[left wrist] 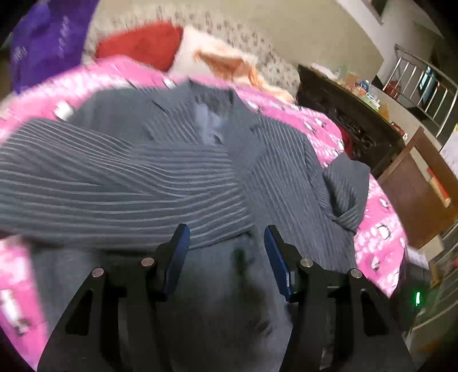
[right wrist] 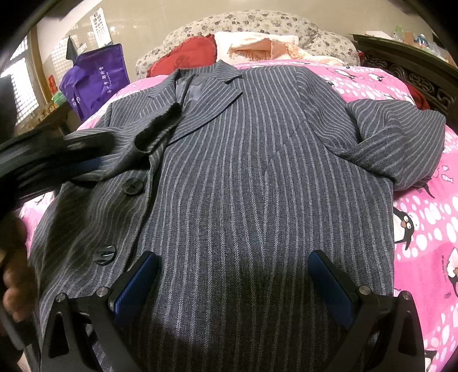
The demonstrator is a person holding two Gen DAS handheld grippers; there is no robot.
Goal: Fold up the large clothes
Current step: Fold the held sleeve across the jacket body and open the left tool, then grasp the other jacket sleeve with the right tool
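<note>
I've got the striped jacket (right wrist: pixel 257 171) lying front-up on the pink penguin bedspread (right wrist: pixel 423 217), collar at the far end, hem toward me. Its right sleeve (right wrist: pixel 400 137) is folded in over the right edge of the body. The left sleeve (left wrist: pixel 114 183) lies across the chest; in the left wrist view it spans from the left edge to about the middle, just beyond the fingertips. That view is motion-blurred.

My left gripper (left wrist: pixel 226 240): jaws spread, nothing between the blue pads (left wrist: pixel 177 257); the sleeve edge sits right at the tips but isn't pinched. From the right wrist view the same gripper (right wrist: pixel 86 154) comes in from the left, blurred, over the sleeve cuff near the lapel. A hand (right wrist: pixel 14 286) shows at the left edge there.

My right gripper (right wrist: pixel 233 266): jaws wide apart, hovering over the lower front of the jacket, empty. Can't tell whether the tips touch the cloth.

Two dark buttons (right wrist: pixel 104 254) sit along the left front edge. Far end of the bed: red cushion (right wrist: pixel 183 57), peach blanket (right wrist: pixel 272 48), floral headboard (right wrist: pixel 243 23). Purple bag (right wrist: pixel 94 77) stands far left.
</note>
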